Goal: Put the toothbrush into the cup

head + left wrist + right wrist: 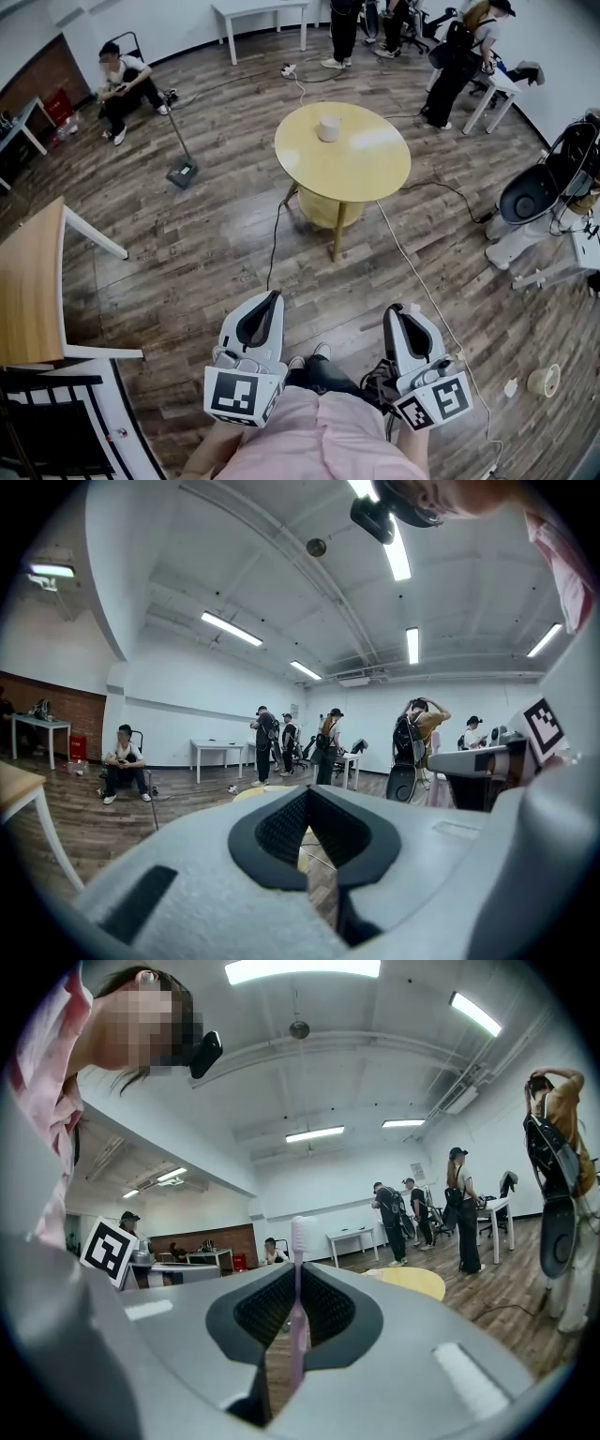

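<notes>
The toothbrush (297,1307), too small to find in the head view, stands pinched in the right gripper (298,1274). The left gripper (307,797) is pressed together, empty. Both hang well short of the round table (375,169), with open floor (216,253) between. The cup (328,127) sits near the table's far edge.

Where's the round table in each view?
Head view: table upper centre, with the cup on it.
Left gripper view: only a yellow edge shows, just left of the jaw tips.
Right gripper view: right of the jaws.
Shared landmark: white desk by the far wall.
</notes>
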`<state>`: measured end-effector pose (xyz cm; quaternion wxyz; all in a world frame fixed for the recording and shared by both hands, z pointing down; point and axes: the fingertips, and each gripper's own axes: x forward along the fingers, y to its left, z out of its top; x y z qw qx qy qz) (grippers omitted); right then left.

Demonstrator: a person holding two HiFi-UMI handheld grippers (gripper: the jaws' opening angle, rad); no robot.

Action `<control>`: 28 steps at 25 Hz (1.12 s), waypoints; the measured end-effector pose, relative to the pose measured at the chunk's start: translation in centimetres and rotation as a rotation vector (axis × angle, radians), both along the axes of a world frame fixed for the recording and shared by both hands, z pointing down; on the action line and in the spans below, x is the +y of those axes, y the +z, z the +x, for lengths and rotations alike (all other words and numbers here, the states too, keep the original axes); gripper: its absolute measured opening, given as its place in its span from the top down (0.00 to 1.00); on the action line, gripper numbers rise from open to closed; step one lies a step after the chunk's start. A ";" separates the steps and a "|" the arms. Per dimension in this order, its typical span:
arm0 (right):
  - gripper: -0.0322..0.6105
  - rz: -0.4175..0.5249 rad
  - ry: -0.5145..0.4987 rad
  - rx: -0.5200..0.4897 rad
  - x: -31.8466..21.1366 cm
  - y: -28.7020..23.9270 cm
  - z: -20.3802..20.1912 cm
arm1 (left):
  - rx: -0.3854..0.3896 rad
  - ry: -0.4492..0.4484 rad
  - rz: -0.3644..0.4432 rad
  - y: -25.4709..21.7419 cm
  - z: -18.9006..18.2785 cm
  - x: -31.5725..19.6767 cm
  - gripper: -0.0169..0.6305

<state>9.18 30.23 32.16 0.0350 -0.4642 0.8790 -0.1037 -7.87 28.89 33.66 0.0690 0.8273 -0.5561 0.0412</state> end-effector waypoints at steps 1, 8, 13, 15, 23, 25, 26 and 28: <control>0.91 -0.001 -0.004 0.001 -0.6 -0.1 0.3 | 0.001 -0.004 0.001 -0.2 0.3 -0.6 0.97; 0.91 0.022 -0.029 0.010 -4.3 -1.0 2.4 | 0.010 -0.027 0.023 -1.0 2.3 -3.7 0.97; 0.91 0.022 -0.037 0.012 -5.6 -0.6 3.9 | 0.014 -0.031 0.029 -0.9 3.9 -5.3 0.97; 0.91 0.024 -0.035 0.012 -6.0 -0.5 4.5 | 0.016 -0.029 0.034 -0.9 4.5 -5.8 0.97; 0.91 0.018 -0.030 0.016 -7.0 0.1 6.9 | 0.020 -0.028 0.034 -0.4 6.6 -7.2 0.97; 0.91 0.015 -0.029 0.012 -7.3 0.2 7.0 | 0.018 -0.025 0.026 -0.2 6.8 -7.5 0.97; 0.91 0.013 -0.029 0.011 -7.5 0.3 7.0 | 0.016 -0.024 0.023 -0.2 6.8 -7.6 0.97; 0.91 0.011 -0.030 0.011 -7.8 0.4 6.8 | 0.017 -0.025 0.022 -0.1 6.7 -8.0 0.97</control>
